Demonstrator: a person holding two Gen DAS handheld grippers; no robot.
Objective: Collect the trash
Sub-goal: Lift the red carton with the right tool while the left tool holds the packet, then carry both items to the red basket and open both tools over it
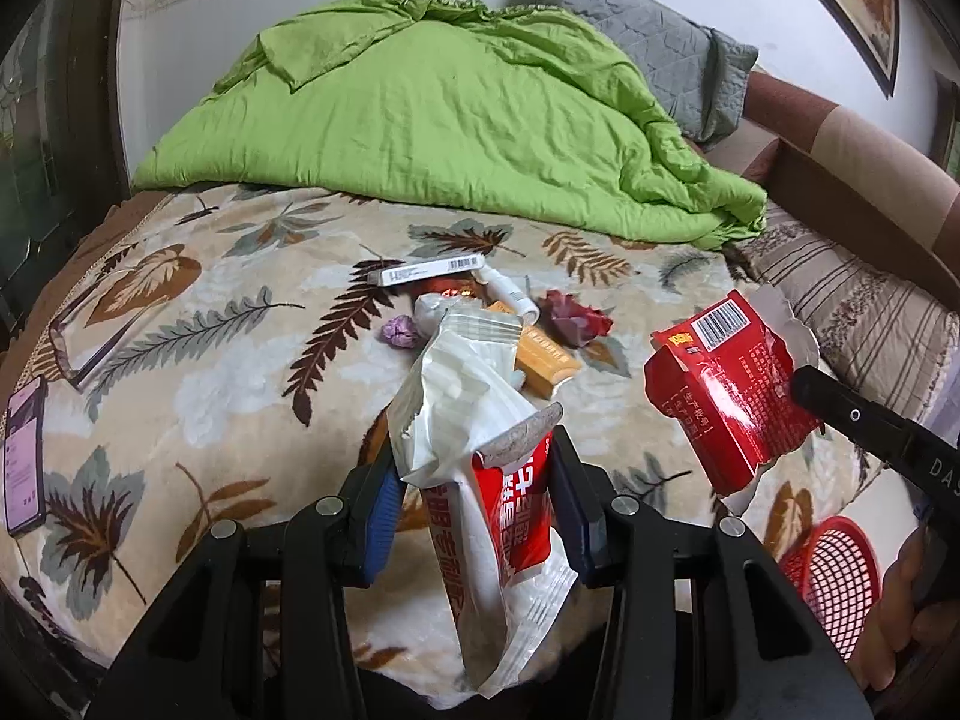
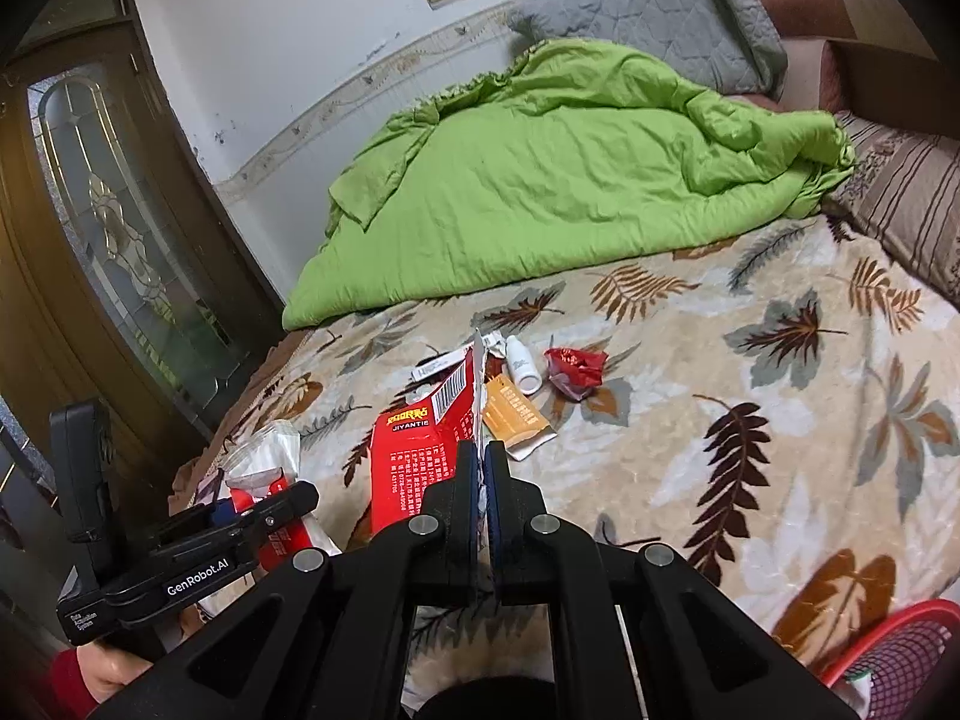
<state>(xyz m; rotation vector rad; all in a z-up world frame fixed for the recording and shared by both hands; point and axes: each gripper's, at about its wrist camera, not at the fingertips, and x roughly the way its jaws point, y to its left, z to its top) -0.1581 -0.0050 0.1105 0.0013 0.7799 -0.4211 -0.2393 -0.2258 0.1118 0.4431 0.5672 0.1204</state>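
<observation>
My left claw: my left gripper (image 1: pixel 474 474) is closed on the white and red snack bag (image 1: pixel 480 438); the blue pads (image 1: pixel 381 510) press it from both sides, and the bag hangs above the bed.
My right claw: my right gripper (image 2: pixel 482 468) is closed almost fully, with the torn edge of the red carton (image 2: pixel 420 450) pinched between the two fingers. The carton is lifted, not lying on the blanket.
Red carton from the other side: in the left wrist view the red carton (image 1: pixel 726 390) is in the air at the right, with a barcode on top and a ragged white edge.
Trash on the bed: a small pile lies on the leaf-pattern blanket (image 1: pixel 198 360), behind what I hold. There is a long white box (image 1: pixel 426 269), a small white bottle (image 2: pixel 521 366), an orange packet (image 2: pixel 519 420), a crumpled red wrapper (image 2: pixel 573 369) and a small purple crumpled piece (image 1: pixel 401 331).
Basket: a red mesh basket (image 1: pixel 834 576) stands low at the right, beside the bed edge.
Phone: a phone (image 1: pixel 24 456) with a lit screen lies on the blanket at the far left.
Bedding behind: a green quilt (image 1: pixel 432 114) is heaped behind the pile, with a grey pillow (image 1: pixel 660 54) behind it, against the wall.
</observation>
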